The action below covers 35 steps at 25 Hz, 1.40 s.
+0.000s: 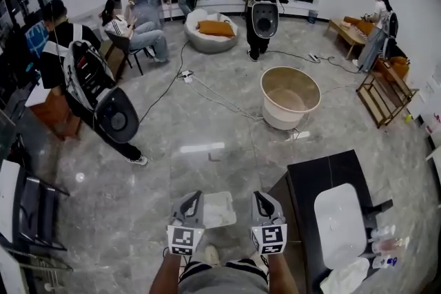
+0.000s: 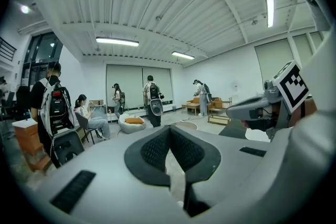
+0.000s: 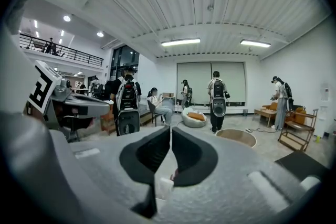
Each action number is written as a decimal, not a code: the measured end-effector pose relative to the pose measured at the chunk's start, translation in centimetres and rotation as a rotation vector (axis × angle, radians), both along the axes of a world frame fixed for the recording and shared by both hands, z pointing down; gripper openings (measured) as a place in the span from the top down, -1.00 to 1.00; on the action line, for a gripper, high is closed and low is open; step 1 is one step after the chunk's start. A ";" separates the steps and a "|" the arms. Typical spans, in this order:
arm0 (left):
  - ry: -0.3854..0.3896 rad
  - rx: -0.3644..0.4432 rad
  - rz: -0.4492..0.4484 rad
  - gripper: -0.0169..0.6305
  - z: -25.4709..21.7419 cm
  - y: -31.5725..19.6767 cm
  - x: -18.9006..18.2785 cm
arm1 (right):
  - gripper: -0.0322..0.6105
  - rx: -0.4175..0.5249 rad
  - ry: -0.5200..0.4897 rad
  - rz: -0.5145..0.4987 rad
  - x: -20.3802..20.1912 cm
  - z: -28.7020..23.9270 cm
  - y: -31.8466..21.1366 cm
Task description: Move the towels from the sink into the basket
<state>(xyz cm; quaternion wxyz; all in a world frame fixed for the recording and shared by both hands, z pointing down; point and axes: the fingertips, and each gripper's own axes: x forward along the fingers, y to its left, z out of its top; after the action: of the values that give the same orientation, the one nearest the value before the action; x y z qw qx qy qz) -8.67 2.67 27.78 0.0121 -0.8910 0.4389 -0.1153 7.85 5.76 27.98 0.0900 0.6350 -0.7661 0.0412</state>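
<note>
Head view alone shows the sink (image 1: 340,225) and towel (image 1: 346,277).

The head view looks steeply down from above onto the grey polished stone floor (image 1: 138,189), with the left gripper (image 1: 195,196) and right gripper (image 1: 260,197) at its near edge. Each gripper view sits close behind its own jaws, facing almost level across the room. All three views share the round beige basket (image 1: 279,119).

The sink (image 1: 340,224) sits in the counter (image 1: 324,172) to your right, a towel (image 1: 344,277) at its near end, the basket (image 1: 279,119) on the floor (image 1: 172,169) ahead.
</note>
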 end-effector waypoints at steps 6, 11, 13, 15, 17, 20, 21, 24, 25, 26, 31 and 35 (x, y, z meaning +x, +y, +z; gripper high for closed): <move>-0.009 -0.004 0.015 0.92 -0.1 0.2 0.7 | 0.87 0.005 -0.001 0.012 0.4 -0.6 0.1; -0.001 -0.009 0.046 0.92 -0.3 0.8 1.7 | 0.87 0.004 -0.006 0.032 0.9 -0.7 1.0; 0.000 -0.007 0.069 0.92 -0.2 1.1 2.0 | 0.87 0.006 -0.004 0.051 0.9 -0.6 1.6; 0.000 0.000 0.098 0.92 -0.1 1.4 2.8 | 0.87 0.010 -0.003 0.077 1.5 -0.5 2.3; -0.001 0.005 0.136 0.92 -0.3 1.8 5.2 | 0.87 0.013 -0.006 0.114 3.8 -0.5 3.3; 0.001 0.007 0.204 0.92 -0.5 2.4 9.5 | 0.87 0.016 -0.008 0.184 7.9 -0.7 4.9; 0.003 0.007 0.230 0.92 -0.6 2.7 10.8 | 0.87 0.016 -0.007 0.210 9.1 -0.8 5.5; 0.008 0.006 0.315 0.92 -0.5 3.7 14.7 | 0.87 0.016 -0.003 0.293 12.4 -0.8 7.6; 0.010 0.004 0.344 0.92 -0.4 4.1 16.0 | 0.87 0.016 -0.003 0.324 13.6 -0.8 8.4; 0.013 0.000 0.375 0.92 -0.3 4.6 17.5 | 0.87 0.015 -0.002 0.356 14.8 -0.6 9.3; 0.022 -0.011 0.537 0.92 0.4 8.1 25.3 | 0.87 0.008 0.005 0.516 21.0 0.0 14.5; 0.024 -0.021 0.673 0.92 0.4 11.4 31.3 | 0.87 0.002 0.011 0.654 25.6 0.0 19.3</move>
<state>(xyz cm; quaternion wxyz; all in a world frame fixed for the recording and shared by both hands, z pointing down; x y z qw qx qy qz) 22.68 14.04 28.15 0.0353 -0.9873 0.1192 -0.0989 33.49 25.04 27.98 0.0753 0.8479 -0.5209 0.0637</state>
